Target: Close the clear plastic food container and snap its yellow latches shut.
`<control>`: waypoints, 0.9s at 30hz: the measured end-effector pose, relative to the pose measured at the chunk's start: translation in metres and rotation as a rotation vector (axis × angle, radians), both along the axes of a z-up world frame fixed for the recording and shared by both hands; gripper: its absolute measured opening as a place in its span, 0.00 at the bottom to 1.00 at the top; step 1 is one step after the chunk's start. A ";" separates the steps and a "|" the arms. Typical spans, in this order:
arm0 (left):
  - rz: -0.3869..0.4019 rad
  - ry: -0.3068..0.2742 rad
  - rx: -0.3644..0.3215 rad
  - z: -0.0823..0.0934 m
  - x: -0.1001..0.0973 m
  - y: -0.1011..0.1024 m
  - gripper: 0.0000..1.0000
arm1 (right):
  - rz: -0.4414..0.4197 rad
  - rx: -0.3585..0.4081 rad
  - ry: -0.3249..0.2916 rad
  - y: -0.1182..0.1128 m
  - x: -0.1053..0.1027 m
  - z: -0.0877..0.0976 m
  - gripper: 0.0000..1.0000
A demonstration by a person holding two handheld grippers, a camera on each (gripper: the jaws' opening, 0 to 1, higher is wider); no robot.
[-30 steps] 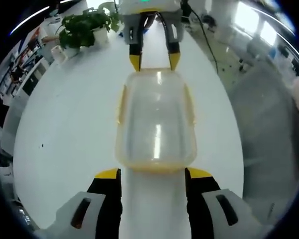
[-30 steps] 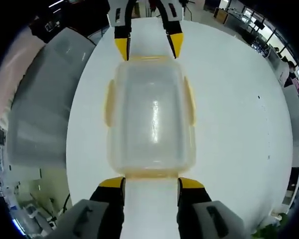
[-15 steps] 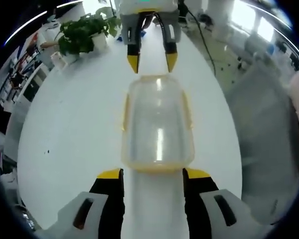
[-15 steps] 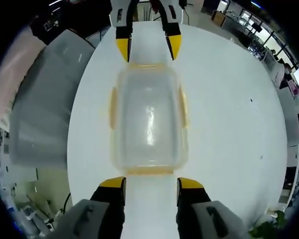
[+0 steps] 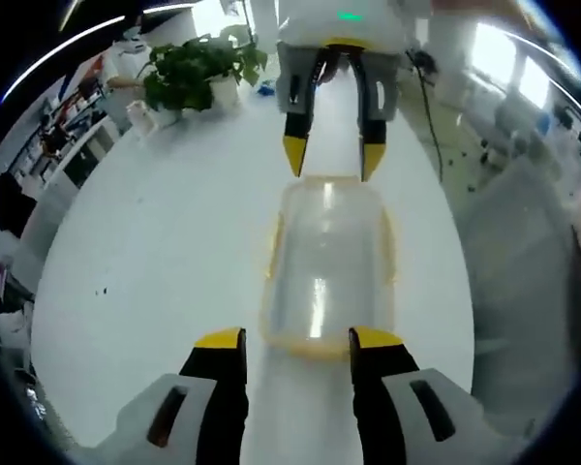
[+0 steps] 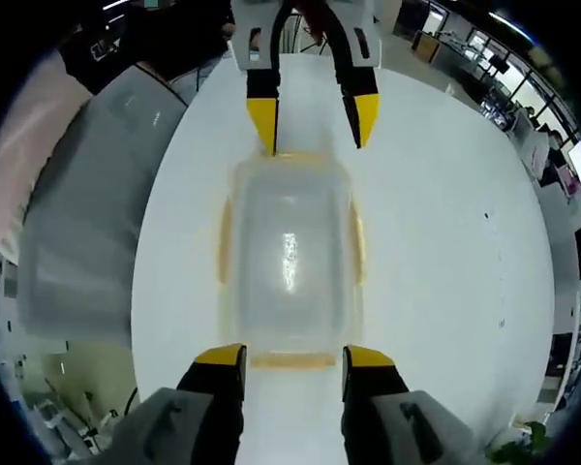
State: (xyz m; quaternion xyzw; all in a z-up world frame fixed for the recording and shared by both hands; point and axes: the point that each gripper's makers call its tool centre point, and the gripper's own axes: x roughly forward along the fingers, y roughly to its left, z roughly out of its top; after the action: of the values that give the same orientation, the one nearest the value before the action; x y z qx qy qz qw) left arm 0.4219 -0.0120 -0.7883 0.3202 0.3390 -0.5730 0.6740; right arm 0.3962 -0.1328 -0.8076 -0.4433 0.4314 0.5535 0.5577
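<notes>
Clear plastic food container (image 5: 326, 266) (image 6: 289, 260), rectangular with rounded corners and yellow latches, lies on the white round table (image 5: 155, 252) (image 6: 445, 242) with its lid seated on top. One container is present. Four yellow latches are counted: one on each long side and one on each short end. Whether any is snapped down cannot be told.

The long axis of the container runs straight between the two grippers. The left gripper (image 5: 295, 341) (image 6: 313, 121) faces one short end and the right gripper (image 6: 283, 358) (image 5: 331, 160) faces the opposite short end. Each yellow-tipped pair of jaws is spread, holding nothing, and straddles the short-end latch just in front of it. Both grippers stand about equally near their ends.

Judgement: the coming move is a press on the end latches, each gripper travelling along the long axis.

One potted green plant (image 5: 198, 68) stands at the far left of the table in the left gripper view, well apart from the container.
</notes>
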 end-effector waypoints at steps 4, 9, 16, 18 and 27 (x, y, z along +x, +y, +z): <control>0.045 0.056 -0.073 0.002 -0.004 -0.013 0.37 | 0.009 0.010 0.011 0.006 -0.001 0.000 0.37; 0.038 0.073 -0.077 -0.005 -0.009 -0.022 0.35 | 0.013 0.016 0.015 0.011 0.000 -0.003 0.37; 0.060 0.067 -0.069 -0.016 -0.007 -0.029 0.34 | 0.020 0.029 0.036 0.013 -0.002 -0.006 0.36; 0.046 0.056 -0.068 -0.017 -0.006 -0.031 0.33 | -0.002 0.039 0.045 0.014 0.000 -0.006 0.36; 0.033 0.045 -0.132 -0.017 -0.009 -0.041 0.29 | 0.000 0.046 0.025 0.015 -0.002 -0.007 0.36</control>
State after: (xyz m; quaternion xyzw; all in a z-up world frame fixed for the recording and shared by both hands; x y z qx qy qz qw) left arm 0.4133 -0.0533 -0.8049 0.2563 0.3207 -0.5899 0.6953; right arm 0.3942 -0.1183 -0.8143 -0.4236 0.4255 0.5687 0.5622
